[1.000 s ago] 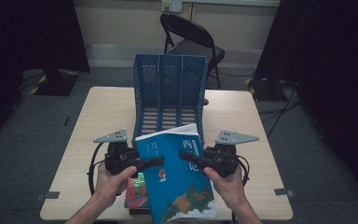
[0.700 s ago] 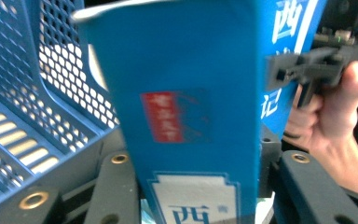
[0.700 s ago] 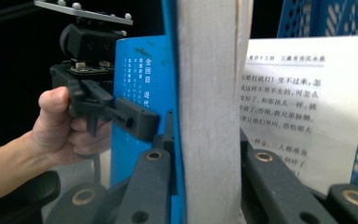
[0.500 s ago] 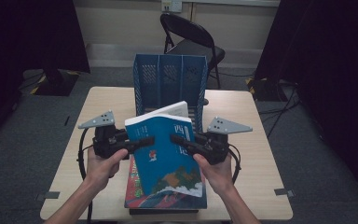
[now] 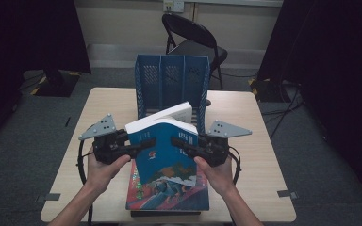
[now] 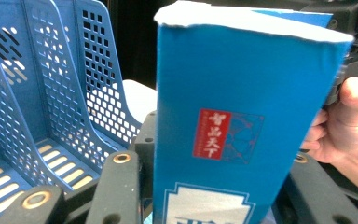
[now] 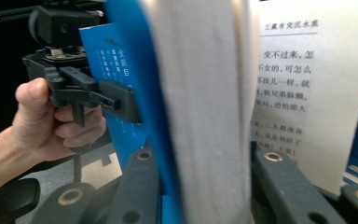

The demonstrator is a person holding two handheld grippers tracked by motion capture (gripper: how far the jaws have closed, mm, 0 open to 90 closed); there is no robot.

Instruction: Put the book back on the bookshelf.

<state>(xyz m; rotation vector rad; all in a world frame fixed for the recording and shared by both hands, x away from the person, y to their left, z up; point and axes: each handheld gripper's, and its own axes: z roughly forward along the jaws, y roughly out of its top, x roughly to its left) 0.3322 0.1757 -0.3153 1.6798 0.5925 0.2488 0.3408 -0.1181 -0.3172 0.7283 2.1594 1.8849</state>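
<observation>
A thick blue book (image 5: 162, 150) stands nearly upright above the table, held from both sides. My left gripper (image 5: 145, 143) is shut on its spine edge; in the left gripper view the blue book's cover (image 6: 242, 116) sits between the left gripper (image 6: 214, 191) jaws. My right gripper (image 5: 180, 143) grips the page edge. Its jaws have just been opening, with the white page block (image 7: 205, 116) still between them and pages fanning apart. A blue three-slot file rack (image 5: 172, 87) stands right behind the book.
A colourful flat book (image 5: 169, 195) lies on the wooden table (image 5: 264, 141) at its near edge, under the raised one. A black folding chair (image 5: 193, 42) stands beyond the far edge. Dark curtains hang on both sides.
Both hands have risen and moved toward the rack. The blue book has tipped from lying slanted to nearly upright, and its pages have started to spread at the top.
</observation>
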